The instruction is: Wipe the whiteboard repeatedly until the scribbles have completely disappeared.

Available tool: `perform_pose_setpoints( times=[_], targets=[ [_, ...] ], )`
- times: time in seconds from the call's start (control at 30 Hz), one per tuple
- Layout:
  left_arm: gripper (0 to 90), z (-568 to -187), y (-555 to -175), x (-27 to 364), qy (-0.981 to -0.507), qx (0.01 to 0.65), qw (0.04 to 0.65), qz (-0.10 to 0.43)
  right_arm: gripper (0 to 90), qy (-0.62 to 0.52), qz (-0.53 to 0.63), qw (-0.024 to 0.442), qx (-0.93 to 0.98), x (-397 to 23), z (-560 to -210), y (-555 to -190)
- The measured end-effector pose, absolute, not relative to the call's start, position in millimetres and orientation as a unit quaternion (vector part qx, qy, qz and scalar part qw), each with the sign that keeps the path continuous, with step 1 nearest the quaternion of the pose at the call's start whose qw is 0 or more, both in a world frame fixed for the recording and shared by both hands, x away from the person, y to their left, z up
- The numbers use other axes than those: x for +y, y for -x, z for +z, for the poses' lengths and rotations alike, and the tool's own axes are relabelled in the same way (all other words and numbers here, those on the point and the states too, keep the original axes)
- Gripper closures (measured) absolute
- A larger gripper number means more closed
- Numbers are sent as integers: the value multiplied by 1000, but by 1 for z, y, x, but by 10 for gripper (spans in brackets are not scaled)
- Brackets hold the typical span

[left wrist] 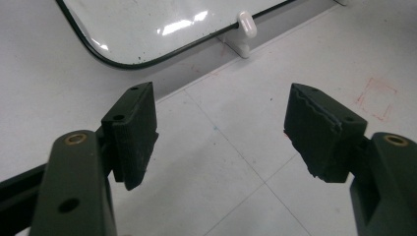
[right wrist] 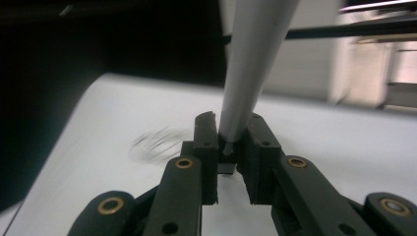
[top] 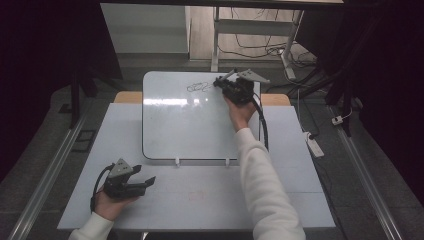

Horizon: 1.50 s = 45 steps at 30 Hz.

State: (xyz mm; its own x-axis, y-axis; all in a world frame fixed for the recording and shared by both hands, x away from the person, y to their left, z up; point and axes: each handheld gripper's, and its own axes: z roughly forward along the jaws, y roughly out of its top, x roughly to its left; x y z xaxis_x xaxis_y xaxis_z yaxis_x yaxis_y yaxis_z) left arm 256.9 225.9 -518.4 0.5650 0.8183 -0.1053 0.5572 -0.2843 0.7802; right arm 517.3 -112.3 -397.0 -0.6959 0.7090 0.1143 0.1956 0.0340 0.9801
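My right gripper (right wrist: 230, 147) clamps a grey marker (right wrist: 253, 64) at the whiteboard's (top: 190, 130) far edge, beside the scribble (top: 198, 87). My left gripper (left wrist: 221, 132) gapes empty, near the whiteboard's near corner.

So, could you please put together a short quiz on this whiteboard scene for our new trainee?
1. True or false: the left gripper is clamped on a sponge.
2. What does the right gripper hold? A) a cloth B) a grey marker C) a cup
3. Fill in: the scribble sits near the whiteboard's ____ edge in the high view.

Key
1. False: its jaws stand open above the table, with nothing between them.
2. B: the jaws are closed on the marker's lower end.
3. Far, close to the right gripper.
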Motion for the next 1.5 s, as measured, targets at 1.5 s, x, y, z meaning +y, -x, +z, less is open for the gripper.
perform_pose_setpoints(
  times=[1.5],
  targets=[
    [296,-517,-255,227,-783,439,409,164,781,-329,618,203,685,-98,-395,-522]
  ],
)
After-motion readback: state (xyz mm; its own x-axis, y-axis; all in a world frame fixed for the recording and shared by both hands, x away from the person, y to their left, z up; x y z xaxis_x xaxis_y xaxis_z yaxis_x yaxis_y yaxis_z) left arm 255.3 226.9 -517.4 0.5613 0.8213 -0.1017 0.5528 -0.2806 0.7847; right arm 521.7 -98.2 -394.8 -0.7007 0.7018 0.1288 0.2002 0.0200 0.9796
